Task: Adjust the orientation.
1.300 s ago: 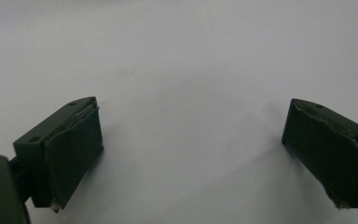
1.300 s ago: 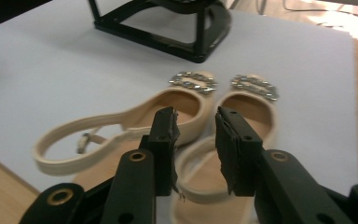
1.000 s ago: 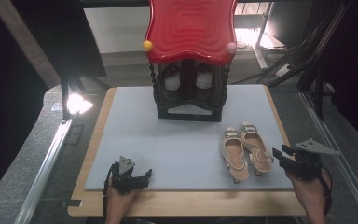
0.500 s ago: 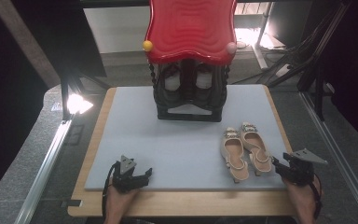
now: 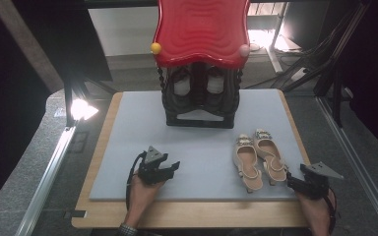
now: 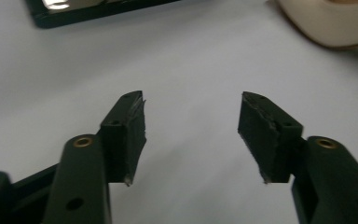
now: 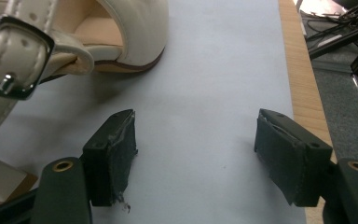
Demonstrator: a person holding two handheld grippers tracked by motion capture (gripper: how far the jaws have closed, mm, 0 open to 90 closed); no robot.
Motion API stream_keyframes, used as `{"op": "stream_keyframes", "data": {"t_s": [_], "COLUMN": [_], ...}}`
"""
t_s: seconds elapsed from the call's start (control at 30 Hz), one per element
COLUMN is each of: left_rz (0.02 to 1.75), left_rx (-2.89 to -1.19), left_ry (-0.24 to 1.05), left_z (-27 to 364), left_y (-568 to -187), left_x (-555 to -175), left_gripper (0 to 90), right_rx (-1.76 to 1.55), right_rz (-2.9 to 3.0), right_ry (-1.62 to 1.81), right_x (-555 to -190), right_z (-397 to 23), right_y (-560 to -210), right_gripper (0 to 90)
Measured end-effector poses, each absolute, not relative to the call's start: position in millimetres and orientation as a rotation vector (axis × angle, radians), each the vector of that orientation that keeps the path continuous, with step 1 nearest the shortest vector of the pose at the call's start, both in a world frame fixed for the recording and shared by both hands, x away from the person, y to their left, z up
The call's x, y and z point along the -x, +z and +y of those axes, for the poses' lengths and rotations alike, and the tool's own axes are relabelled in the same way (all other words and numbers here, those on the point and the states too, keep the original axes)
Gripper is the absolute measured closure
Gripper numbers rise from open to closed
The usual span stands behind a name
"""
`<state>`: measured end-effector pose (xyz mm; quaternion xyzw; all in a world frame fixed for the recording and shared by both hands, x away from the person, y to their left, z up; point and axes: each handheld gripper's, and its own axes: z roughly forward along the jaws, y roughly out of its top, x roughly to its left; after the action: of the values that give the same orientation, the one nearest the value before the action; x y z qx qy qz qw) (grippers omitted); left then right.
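Setting: a recording studio or laboratory bench, not a domestic room. Evidence: a light wooden tabletop (image 5: pixel 187 219) carries a pale grey rectangular mat (image 5: pixel 142 142) as a defined work surface. Aluminium frame rails (image 5: pixel 44 182) run along both sides of the bench. A small bright lamp (image 5: pixel 81 109) is mounted at the left edge. Black stand legs and cables (image 5: pixel 320 69) occupy the grey carpeted floor (image 5: pixel 24 162) behind. The surroundings are dark and screened off
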<state>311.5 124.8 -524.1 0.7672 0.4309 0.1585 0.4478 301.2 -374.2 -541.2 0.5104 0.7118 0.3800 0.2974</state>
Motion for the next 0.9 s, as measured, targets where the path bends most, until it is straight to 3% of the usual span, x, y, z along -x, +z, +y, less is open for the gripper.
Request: {"op": "stream_keyframes", "data": {"t_s": [0.27,0.33,0.6,0.9], "left_rz": [0.956,0.937,0.839,0.787], "left_rx": [-1.946,-1.946,-1.992,-2.007], "left_ry": [0.279,0.249,0.216,0.151], "left_z": [82.7,73.3,25.0,-9.7], "left_y": [-512.0,-509.8,-507.7,-522.6], "left_x": [-340.8,-347.2,-366.8,-361.6], "left_gripper": [84.0,89.5,89.9,89.6], "right_rx": [-1.355,-1.355,-1.354,-1.354], "right_rz": [1.892,1.890,1.892,1.894], "right_ry": [1.006,1.009,1.009,1.011], "right_x": [-301.3,-301.3,-301.4,-301.4], "right_z": [-373.6,-373.6,-373.8,-373.8], "right_y": [-541.3,-541.4,-541.4,-541.4], "right_gripper": [28.4,28.4,28.1,27.7]}}
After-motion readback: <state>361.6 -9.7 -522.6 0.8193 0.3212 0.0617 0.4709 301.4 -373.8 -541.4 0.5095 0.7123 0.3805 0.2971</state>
